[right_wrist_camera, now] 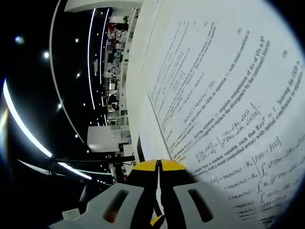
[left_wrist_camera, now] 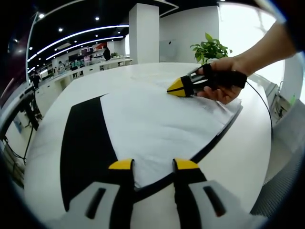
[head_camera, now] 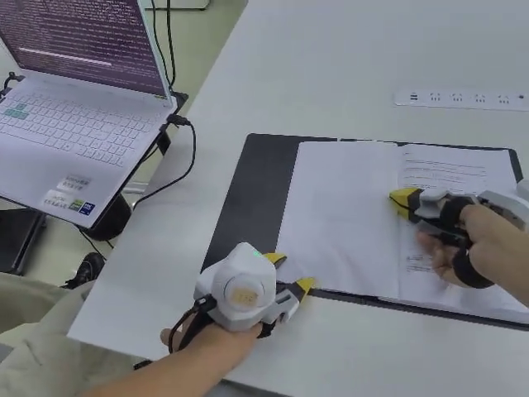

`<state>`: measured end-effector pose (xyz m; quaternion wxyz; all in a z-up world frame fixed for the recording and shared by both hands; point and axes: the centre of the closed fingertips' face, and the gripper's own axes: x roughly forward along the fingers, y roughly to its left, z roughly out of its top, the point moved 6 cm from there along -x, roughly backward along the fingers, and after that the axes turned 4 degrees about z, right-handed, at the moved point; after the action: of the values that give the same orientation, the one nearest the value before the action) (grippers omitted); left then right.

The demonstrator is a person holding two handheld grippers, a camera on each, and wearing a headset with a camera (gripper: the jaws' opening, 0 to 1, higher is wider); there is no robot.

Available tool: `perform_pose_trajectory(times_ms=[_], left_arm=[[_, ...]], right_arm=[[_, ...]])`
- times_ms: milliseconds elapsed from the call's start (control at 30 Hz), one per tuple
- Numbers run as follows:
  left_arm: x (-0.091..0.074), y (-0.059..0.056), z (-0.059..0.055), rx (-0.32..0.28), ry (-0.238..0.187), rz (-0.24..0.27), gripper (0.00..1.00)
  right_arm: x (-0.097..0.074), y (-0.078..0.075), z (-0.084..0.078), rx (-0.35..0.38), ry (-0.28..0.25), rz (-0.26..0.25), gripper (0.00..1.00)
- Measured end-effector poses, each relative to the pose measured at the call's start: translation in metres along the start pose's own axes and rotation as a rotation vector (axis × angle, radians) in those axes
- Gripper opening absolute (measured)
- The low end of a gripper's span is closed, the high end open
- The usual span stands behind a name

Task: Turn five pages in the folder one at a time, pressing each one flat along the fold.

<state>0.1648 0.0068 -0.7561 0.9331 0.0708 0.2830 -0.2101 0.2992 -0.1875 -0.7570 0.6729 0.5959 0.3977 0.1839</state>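
An open laptop [head_camera: 78, 107], a power strip [head_camera: 459, 99], a potted plant [left_wrist_camera: 209, 47].

1. Workbench [head_camera: 347, 58]: broad white top; its far end looks rounded in the left gripper view.
2. Power strip [head_camera: 463, 99]: white, lying flat towards the far side of the workbench.
3. Laptop [head_camera: 74, 107]: open, screen lit, raised on a dark stand [head_camera: 116, 219] beside the workbench; a black cable [head_camera: 192, 157] hangs from it.
4. Pillar [left_wrist_camera: 143, 33]: white and square, beyond the workbench.
5. Light strips [left_wrist_camera: 76, 44]: long bright lines on a dark ceiling.
6. Potted plant [left_wrist_camera: 209, 47]: green, beside a bright window [left_wrist_camera: 243, 24].
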Motion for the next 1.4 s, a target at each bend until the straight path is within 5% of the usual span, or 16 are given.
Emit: perform_pose_trajectory(times_ms=[900,1400], left_arm=[[-0.002,-0.001,0.000,0.003,0.004,-0.002,0.31],[0.000,-0.005,0.006,-0.014,0.079,-0.008,0.34]], right_arm=[[-0.070,-0.038,-0.092,0.042,0.073,-0.002,0.00],[-0.100,-0.044,-0.121,0.033,0.071,-0.026,0.00]])
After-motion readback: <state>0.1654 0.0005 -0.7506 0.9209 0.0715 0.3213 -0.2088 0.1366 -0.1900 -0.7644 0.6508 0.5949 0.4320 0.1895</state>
